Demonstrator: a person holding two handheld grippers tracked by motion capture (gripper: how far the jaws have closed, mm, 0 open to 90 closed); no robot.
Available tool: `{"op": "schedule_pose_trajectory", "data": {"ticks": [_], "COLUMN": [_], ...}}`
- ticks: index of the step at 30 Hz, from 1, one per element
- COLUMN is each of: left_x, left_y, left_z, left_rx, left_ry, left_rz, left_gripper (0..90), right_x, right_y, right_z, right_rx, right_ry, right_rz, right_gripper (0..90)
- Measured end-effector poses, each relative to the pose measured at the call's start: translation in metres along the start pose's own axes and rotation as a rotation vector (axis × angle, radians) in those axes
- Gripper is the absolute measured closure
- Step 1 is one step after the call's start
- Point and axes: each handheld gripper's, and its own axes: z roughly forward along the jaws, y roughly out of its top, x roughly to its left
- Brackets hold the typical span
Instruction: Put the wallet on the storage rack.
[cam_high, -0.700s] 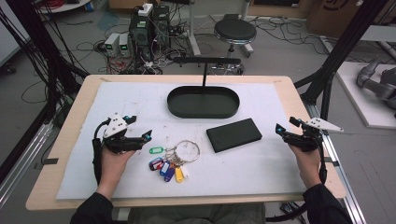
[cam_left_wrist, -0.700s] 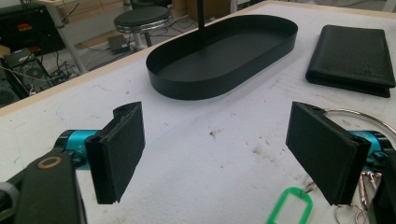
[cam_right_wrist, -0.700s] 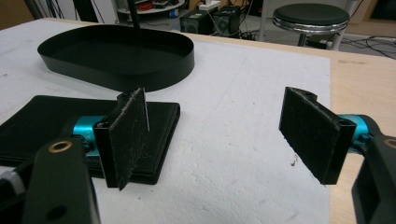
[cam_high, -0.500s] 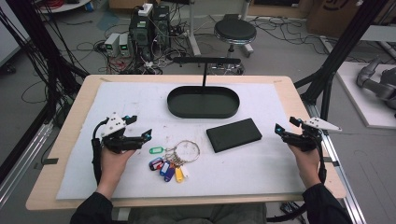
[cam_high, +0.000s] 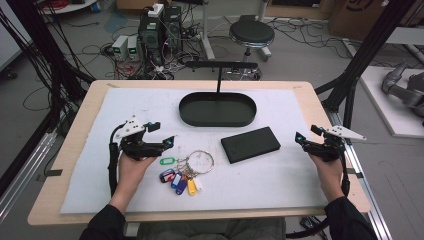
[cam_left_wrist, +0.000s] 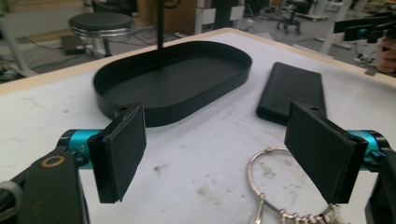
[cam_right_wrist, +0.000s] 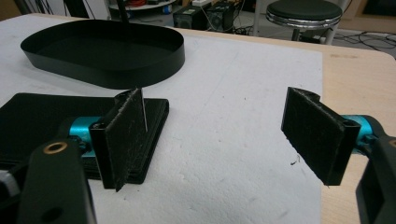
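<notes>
A key ring (cam_high: 200, 161) lies on the white mat (cam_high: 280, 190) that covers the tabletop (cam_high: 320, 100), near its front and a little left of centre. It is a thin metal loop carrying a cluster of small plastic tags (cam_high: 179, 178) in green, red, blue, yellow and white, which fan out toward the person's side. In the left gripper view the loop (cam_left_wrist: 268, 161) shows as a bare silver arc, with small metal links bunched at its lower end.

Behind the key ring, toward the far edge, stands a black oval tray (cam_high: 218, 109) with a low wall; a thin black post with a crossbar rises at its far side. The tray's floor is bare, with nothing in it. A flat black rectangular case (cam_high: 250, 144) lies on the mat to the right of the key ring and in front of the tray, apart from both.

The left gripper (cam_high: 168, 142) sits just left of the key ring, its jaws spread wide and holding nothing; in its own view the loop lies on the mat close to the right jaw, partly behind it, not clamped. The right gripper (cam_high: 300, 138) rests at the right side of the mat, well apart from the key ring, jaws equally wide with nothing between them; the black case lies just beside its left jaw.
</notes>
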Motion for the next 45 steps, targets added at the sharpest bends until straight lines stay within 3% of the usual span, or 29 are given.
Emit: {"op": "schedule_pose_trajectory", "data": {"ticks": [8, 12, 13, 14, 16, 17, 20, 21, 23, 25, 28, 29, 30, 33, 35, 39, 42, 45], "left_x": [-0.012, -0.023, -0.03, -0.03, -0.04, -0.04, -0.051, -0.057, -0.058, -0.06, -0.06, -0.057, -0.057, -0.051, -0.048, -0.044, -0.041, -0.043], "left_y": [0.01, 0.016, 0.018, 0.018, 0.02, 0.02, 0.019, 0.017, 0.017, 0.016, 0.015, 0.012, 0.012, 0.007, 0.004, 0.001, 0.0, 0.0], "left_z": [0.036, 0.06, 0.074, 0.074, 0.094, 0.094, 0.114, 0.125, 0.128, 0.139, 0.153, 0.161, 0.161, 0.17, 0.174, 0.181, 0.186, 0.189], "left_rx": [0.027, 0.075, 0.093, 0.093, 0.125, 0.125, 0.184, 0.202, 0.204, 0.225, 0.287, 0.302, 0.302, 0.32, 0.345, 0.39, 0.383, 0.411], "left_ry": [-0.082, -0.117, -0.131, -0.131, -0.128, -0.128, -0.099, -0.098, -0.1, -0.118, -0.098, -0.09, -0.09, -0.077, -0.065, -0.058, -0.069, -0.061], "left_rz": [-0.069, -0.064, -0.046, -0.046, -0.029, -0.029, -0.004, -0.009, -0.014, -0.054, -0.062, -0.108, -0.108, -0.181, -0.188, -0.247, -0.278, -0.264], "left_gripper": [20.9, 20.9, 21.8, 23.3, 23.6, 23.6, 24.0, 26.3, 28.9, 31.7, 36.8, 37.1, 37.9, 38.2, 38.2, 38.2, 38.2, 38.7], "right_x": [0.0, 0.0, 0.0, 0.0, 0.0, -0.001, -0.001, -0.001, -0.001, -0.001, 0.0, 0.001, 0.001, 0.002, 0.002, 0.001, 0.002, 0.003], "right_y": [0.0, 0.0, 0.0, 0.0, 0.0, 0.0, 0.0, 0.0, 0.0, 0.0, 0.0, 0.001, 0.001, 0.001, 0.001, 0.001, 0.001, 0.001], "right_z": [0.0, 0.002, 0.003, 0.003, 0.004, 0.004, 0.004, 0.004, 0.004, 0.005, 0.006, 0.007, 0.007, 0.007, 0.007, 0.006, 0.006, 0.006], "right_rx": [-0.01, -0.01, -0.008, -0.008, -0.01, -0.01, -0.015, -0.015, -0.015, -0.017, -0.012, -0.016, -0.016, -0.018, -0.013, -0.022, -0.02, -0.022], "right_ry": [-0.009, -0.015, -0.01, -0.01, -0.007, -0.007, -0.008, -0.008, -0.01, -0.014, -0.012, -0.012, -0.012, -0.01, -0.011, -0.009, -0.007, -0.006], "right_rz": [-0.009, -0.015, -0.017, -0.017, -0.016, -0.016, -0.011, -0.013, -0.014, -0.018, -0.026, -0.03, -0.03, -0.032, -0.03, -0.038, -0.033, -0.033], "right_gripper": [23.1, 23.6, 23.6, 23.6, 23.5, 23.5, 23.7, 24.1, 24.1, 24.2, 24.6, 24.7, 24.7, 24.8, 24.9, 25.0, 25.1, 25.1]}}
